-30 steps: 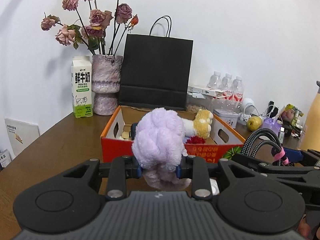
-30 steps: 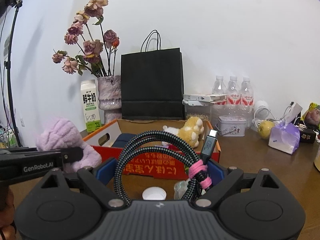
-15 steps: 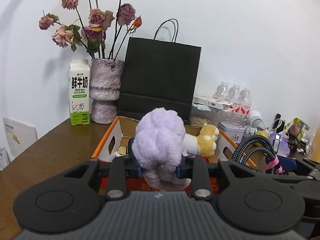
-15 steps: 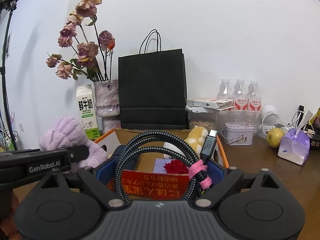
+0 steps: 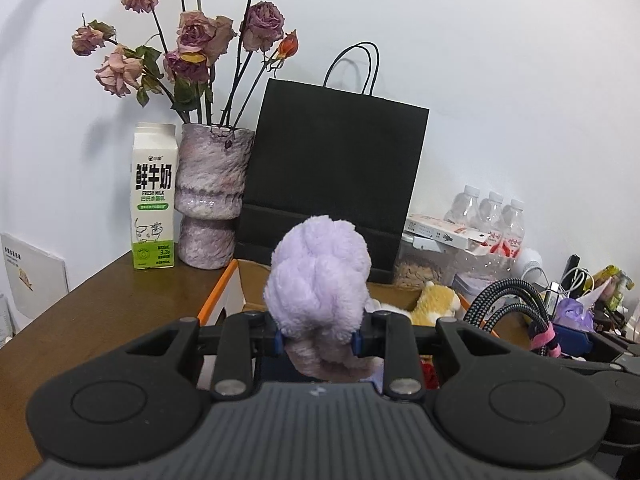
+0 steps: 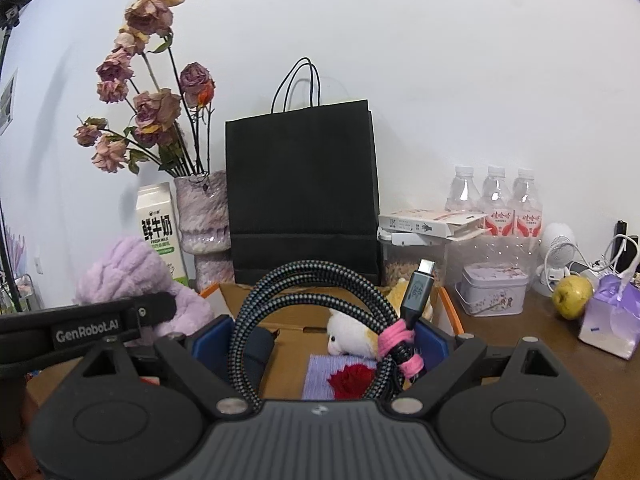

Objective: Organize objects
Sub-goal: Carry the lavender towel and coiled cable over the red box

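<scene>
- Grippers have both advanced over the cardboard box (image 6: 448,308) since a second ago.
- Left gripper (image 5: 316,340) clamps the purple plush headband (image 5: 316,280).
- Right gripper (image 6: 316,344), spread wide, grips the coiled braided cable (image 6: 304,292).
- Dropping both likely comes next.

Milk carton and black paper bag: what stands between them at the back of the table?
The pinkish stone-look vase of dried roses stands between the milk carton and the black paper bag, shown in both wrist views.

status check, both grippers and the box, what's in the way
Left gripper shut on purple plush headband. Right gripper gripping coiled braided cable. Both above cardboard box; plush toy inside, nothing blocking.
</scene>
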Demonstrator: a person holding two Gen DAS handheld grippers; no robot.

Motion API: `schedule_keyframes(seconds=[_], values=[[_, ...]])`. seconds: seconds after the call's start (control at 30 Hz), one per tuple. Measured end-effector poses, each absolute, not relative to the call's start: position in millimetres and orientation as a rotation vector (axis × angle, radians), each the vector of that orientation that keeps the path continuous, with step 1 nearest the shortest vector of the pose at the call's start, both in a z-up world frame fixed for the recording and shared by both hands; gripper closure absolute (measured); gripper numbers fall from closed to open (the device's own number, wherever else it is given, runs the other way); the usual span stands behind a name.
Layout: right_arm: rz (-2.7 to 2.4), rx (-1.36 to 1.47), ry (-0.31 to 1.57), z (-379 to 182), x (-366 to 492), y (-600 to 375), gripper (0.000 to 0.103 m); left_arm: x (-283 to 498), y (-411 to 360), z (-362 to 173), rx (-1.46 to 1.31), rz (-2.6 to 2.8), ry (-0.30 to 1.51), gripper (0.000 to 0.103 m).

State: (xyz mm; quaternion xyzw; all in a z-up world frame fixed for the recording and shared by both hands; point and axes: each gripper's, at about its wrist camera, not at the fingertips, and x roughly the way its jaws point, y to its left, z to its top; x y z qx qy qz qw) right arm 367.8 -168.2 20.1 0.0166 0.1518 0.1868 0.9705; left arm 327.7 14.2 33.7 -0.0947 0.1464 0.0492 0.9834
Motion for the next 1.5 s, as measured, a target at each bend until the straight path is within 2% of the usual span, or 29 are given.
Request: schedule_keyframes(seconds=[0.7,1.13,1.2,1.3,1.33,1.37,1.43,1.5], values=[[0.337,0.012,0.369,12,456,-154,0.010,412,26,16,-0.200,0.074,0.358,0.074],[0.338,-0.012,0.395,3,474,-150,0.010,434,30,10,-0.160,0.059,0.374,0.072],[0.341,-0.017,0.401,2,475,-149,0.010,435,31,9,-0.152,0.071,0.372,0.069],[0.352,-0.029,0.426,0,479,-147,0.010,436,35,9,-0.150,0.107,0.361,0.046],[0.347,-0.031,0.435,-1,480,-146,0.009,436,36,8,-0.151,0.117,0.359,0.036],[0.341,-0.033,0.441,-1,480,-146,0.004,437,37,8,-0.154,0.129,0.359,0.020],[0.331,-0.039,0.442,-2,479,-145,0.000,436,40,9,-0.164,0.154,0.342,0.000],[0.328,-0.037,0.444,-1,478,-146,0.000,433,41,10,-0.168,0.184,0.315,0.000]])
